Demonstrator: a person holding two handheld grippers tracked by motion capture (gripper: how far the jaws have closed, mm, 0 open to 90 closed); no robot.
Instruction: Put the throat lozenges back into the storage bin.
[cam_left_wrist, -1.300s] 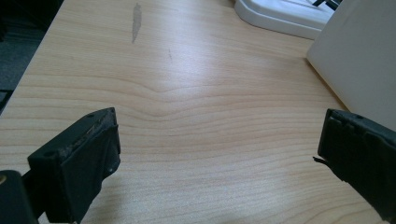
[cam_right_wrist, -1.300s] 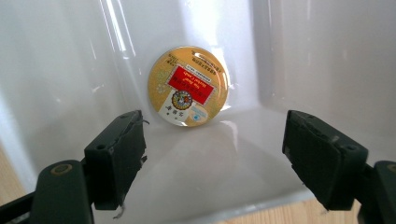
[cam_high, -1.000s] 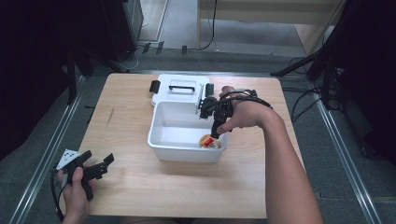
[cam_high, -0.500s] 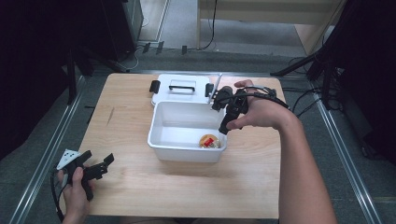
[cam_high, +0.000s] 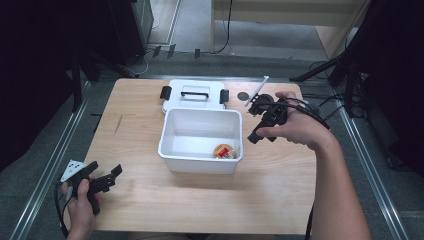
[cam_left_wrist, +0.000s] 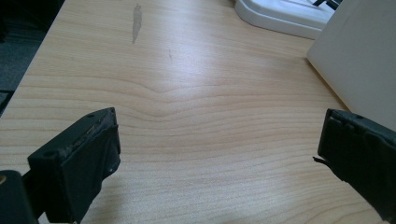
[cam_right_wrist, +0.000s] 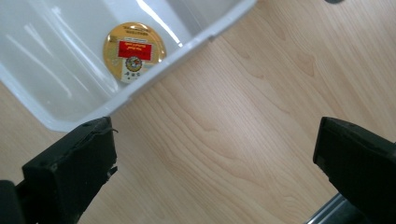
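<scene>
While just opening, empty right tongs (cam_high: 263, 123) hover beside bin rim (cam_high: 242, 134).

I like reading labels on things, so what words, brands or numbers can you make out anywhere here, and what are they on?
Round gold disc lying in the white bin: a red band with pale lettering and small print around it, all too blurred to read.
White lid behind the bin: no writing visible.
Wooden table: no writing, only a grey smudge.
Nothing else carries readable text.

Bare table (cam_high: 280, 185) around bin (cam_high: 200, 162)
</scene>
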